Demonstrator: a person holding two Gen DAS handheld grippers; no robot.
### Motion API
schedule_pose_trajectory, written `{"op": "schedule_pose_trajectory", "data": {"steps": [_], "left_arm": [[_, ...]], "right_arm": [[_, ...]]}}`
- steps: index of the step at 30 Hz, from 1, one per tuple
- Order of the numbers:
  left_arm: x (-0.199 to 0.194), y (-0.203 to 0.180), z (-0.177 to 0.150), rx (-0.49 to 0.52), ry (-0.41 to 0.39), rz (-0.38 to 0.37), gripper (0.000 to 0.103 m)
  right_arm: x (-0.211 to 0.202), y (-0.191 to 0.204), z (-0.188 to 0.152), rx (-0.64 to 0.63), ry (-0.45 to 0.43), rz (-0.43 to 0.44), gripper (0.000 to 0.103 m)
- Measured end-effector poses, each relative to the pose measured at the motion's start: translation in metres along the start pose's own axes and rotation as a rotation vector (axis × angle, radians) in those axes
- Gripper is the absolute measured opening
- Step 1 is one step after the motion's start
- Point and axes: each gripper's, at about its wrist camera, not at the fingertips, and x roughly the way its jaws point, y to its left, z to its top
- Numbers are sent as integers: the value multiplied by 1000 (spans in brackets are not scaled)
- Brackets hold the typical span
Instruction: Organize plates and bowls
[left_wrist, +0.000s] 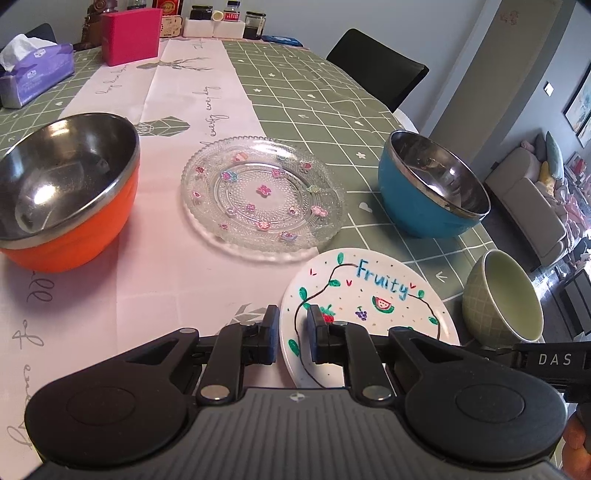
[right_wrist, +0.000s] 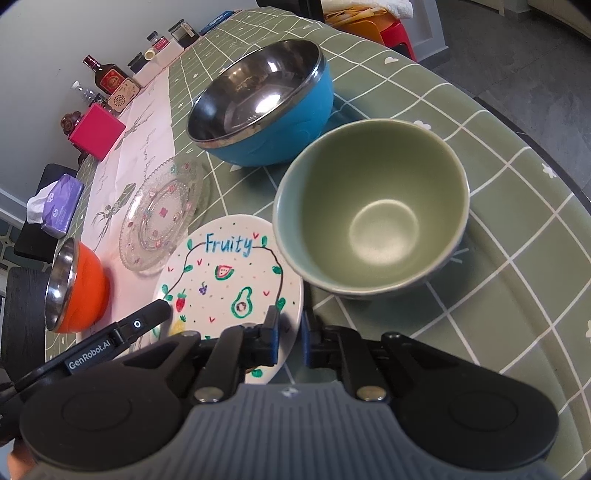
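Observation:
A white plate (left_wrist: 369, 291) painted with fruit and the word "Fruity" lies nearest to me. My left gripper (left_wrist: 293, 334) is shut on its left rim. My right gripper (right_wrist: 290, 334) is shut on the right rim of the same plate (right_wrist: 229, 280). Beyond it lies a clear glass plate (left_wrist: 264, 194) with small flowers. An orange steel-lined bowl (left_wrist: 74, 229) stands at the left and a blue steel-lined bowl (left_wrist: 413, 206) at the right. A green ceramic bowl (right_wrist: 369, 206) stands close to the white plate's right side, upright and empty.
The oval table (right_wrist: 498, 229) has a green checked cloth with a pale runner. At its far end are a tissue box (left_wrist: 33, 74), a pink box (left_wrist: 131, 35) and jars and bottles. A black chair (left_wrist: 380, 66) stands behind it, and the table's edge curves close by on the right.

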Motion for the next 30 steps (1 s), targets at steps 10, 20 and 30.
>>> {"op": "schedule_pose_trajectory", "data": {"steps": [10, 20, 30], "left_arm": [[-25, 6, -3, -13, -28, 6, 17], [-86, 20, -12, -47, -92, 39, 17], [-136, 60, -51, -167, -100, 84, 17]], "right_arm": [[-8, 11, -5, -44, -10, 35, 10], [-31, 34, -22, -138, -29, 142, 10], [-39, 70, -54, -272, 2, 235, 9]]}}
